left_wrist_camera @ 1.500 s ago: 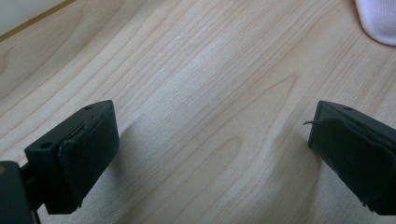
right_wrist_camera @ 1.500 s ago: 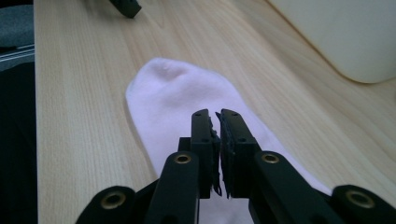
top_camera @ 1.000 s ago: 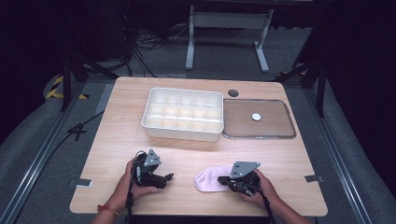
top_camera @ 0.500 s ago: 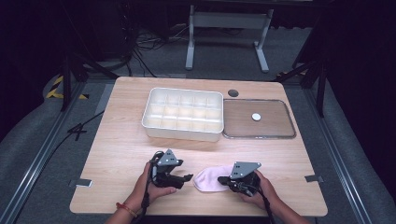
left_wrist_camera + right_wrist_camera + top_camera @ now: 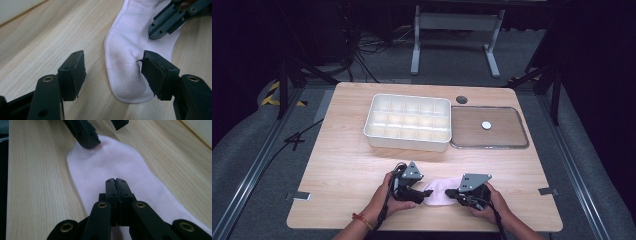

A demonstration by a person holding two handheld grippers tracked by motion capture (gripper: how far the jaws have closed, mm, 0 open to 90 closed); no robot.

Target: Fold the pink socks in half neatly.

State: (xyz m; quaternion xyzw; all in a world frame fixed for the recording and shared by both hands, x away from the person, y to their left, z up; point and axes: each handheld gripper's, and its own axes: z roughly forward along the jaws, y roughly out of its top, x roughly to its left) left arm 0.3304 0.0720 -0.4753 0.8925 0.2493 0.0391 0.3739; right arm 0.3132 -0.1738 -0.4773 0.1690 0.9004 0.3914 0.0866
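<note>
Your right claw (image 5: 117, 180) is pressing shut on the pink sock (image 5: 439, 191); your left claw (image 5: 112, 72), at nine o'clock, has been closing, not gripping yet.

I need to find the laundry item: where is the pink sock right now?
In the high view the pink sock lies flat near the table's front edge, between the left tool and right tool, well in front of the white compartment tray.
</note>
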